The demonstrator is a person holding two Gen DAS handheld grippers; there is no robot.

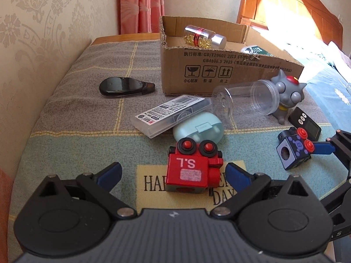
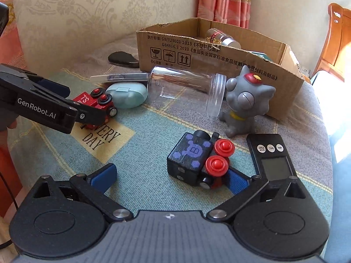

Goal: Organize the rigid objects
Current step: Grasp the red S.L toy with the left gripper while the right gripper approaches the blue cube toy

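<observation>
A red toy block car (image 1: 189, 167) marked "S.L" lies on the cloth between the fingers of my left gripper (image 1: 173, 173), which is open around it; the right finger is close to its side. It also shows in the right wrist view (image 2: 96, 105). A black toy block car (image 2: 195, 160) with purple marks and red knobs lies between the fingers of my right gripper (image 2: 171, 179), which is open; its right finger touches the car. The black car also shows in the left wrist view (image 1: 294, 149). A cardboard box (image 1: 219, 65) stands behind.
On the cloth lie a clear jar (image 1: 245, 100) on its side, a grey cat figure (image 1: 285, 94), a mint earbud case (image 1: 197, 129), a clear plastic case (image 1: 171, 114), a black mouse-like object (image 1: 125, 84) and a black timer (image 2: 272, 153). The box holds a pill bottle (image 1: 204, 36).
</observation>
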